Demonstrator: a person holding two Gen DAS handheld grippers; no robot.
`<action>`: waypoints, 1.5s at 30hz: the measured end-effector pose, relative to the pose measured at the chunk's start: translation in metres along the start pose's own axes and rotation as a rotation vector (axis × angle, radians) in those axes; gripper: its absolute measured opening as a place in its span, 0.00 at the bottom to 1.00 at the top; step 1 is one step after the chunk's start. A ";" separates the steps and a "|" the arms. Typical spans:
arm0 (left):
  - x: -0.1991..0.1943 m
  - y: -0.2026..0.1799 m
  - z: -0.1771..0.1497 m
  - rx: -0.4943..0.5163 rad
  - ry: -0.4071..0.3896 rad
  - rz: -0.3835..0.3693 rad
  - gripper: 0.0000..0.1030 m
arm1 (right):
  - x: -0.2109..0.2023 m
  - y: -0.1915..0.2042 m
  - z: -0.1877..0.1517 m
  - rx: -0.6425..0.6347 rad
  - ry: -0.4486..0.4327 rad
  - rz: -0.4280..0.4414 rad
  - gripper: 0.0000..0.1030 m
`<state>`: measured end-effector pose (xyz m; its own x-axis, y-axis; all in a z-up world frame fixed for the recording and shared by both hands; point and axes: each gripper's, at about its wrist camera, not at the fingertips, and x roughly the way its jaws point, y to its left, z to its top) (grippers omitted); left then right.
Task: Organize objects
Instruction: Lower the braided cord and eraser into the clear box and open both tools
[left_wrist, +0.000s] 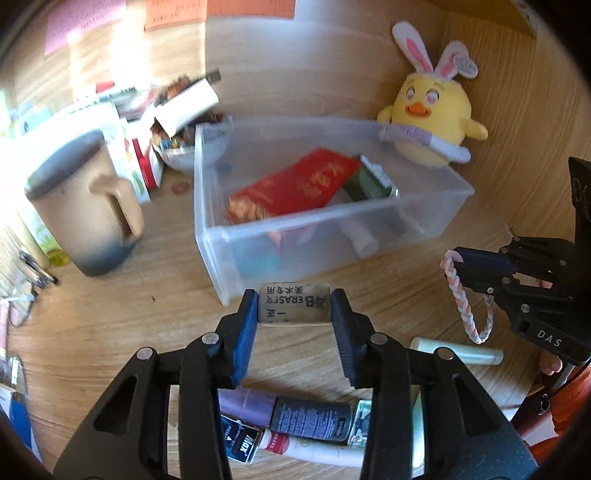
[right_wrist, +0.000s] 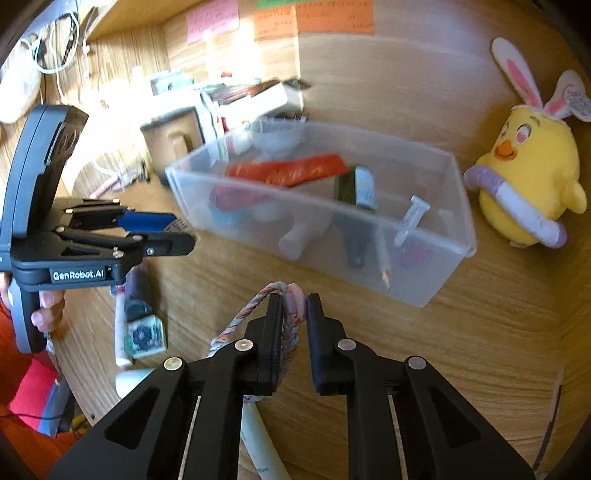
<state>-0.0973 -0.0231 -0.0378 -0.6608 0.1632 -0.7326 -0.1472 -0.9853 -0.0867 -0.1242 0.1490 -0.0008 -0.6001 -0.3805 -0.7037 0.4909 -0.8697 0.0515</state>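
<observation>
The left gripper (left_wrist: 294, 304) is pinching a 4B eraser (left_wrist: 294, 303) across its short ends, jaws pressed against both sides, and is holding it above the wooden desk (left_wrist: 110, 295) just in front of the clear plastic bin (left_wrist: 332, 218). That grip is leaving the eraser's underside free, which should suit a straight drop into the bin. The right gripper (right_wrist: 294, 317) is clamping a braided pastel hair tie (right_wrist: 291, 314), its jaws nearly together on the cord (the loop is dangling off to the side in the left wrist view), also facing the bin's near wall. The bin is already holding a red booklet (left_wrist: 303, 182), a green box and tubes, so it is probably serving as the collection point. More tubes and small bottles (left_wrist: 310, 421) are waiting on the desk beneath the left gripper. A yellow chick plush (right_wrist: 528, 181) is sitting beside the bin.
</observation>
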 end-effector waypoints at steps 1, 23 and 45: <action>-0.004 0.000 0.003 -0.004 -0.017 -0.001 0.38 | -0.003 -0.001 0.003 0.001 -0.012 -0.001 0.11; -0.019 0.000 0.053 -0.032 -0.153 -0.027 0.38 | -0.033 -0.035 0.064 0.055 -0.186 -0.090 0.11; 0.048 -0.021 0.072 -0.002 -0.015 -0.085 0.38 | 0.035 -0.062 0.079 0.068 -0.064 -0.184 0.11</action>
<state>-0.1792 0.0090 -0.0225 -0.6567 0.2468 -0.7126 -0.2017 -0.9680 -0.1494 -0.2255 0.1649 0.0276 -0.7157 -0.2305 -0.6593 0.3266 -0.9449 -0.0242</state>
